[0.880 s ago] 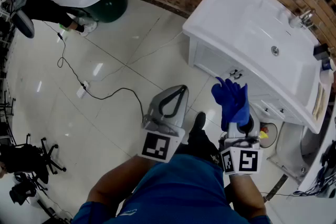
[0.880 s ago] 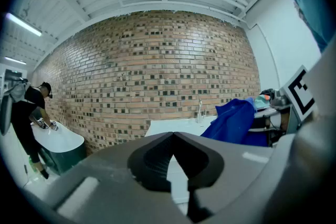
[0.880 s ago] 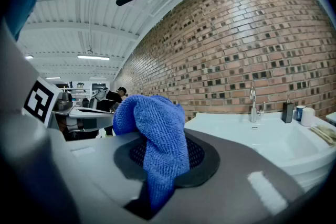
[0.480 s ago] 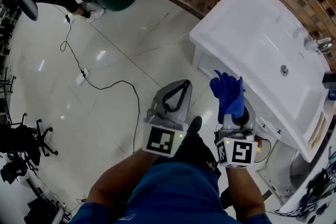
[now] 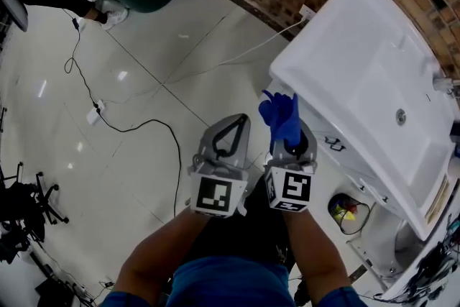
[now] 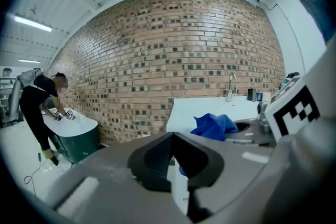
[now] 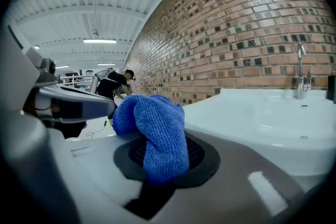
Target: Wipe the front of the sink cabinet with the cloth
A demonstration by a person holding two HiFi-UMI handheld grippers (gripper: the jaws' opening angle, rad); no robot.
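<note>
The right gripper (image 5: 287, 146) has its fingers clenched on the cloth (image 5: 280, 117), which stands upright near the cabinet (image 5: 332, 154) front. Beside it, the left gripper (image 5: 233, 127) has its fingers pressed together, empty.

Blue shirt (image 5: 223, 284), grey marker-cubed hand-held grippers (image 5: 239, 121) (image 5: 292, 147)

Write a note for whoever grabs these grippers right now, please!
Left gripper: jaws shut, nothing in them.
Right gripper: jaws shut on the blue cloth, which sticks up out of them.
Sink cabinet: just ahead, to the right; the cloth is not touching its front.
Done: cloth is in hand.
Left: press the cloth to the cabinet front and wipe across it.
</note>
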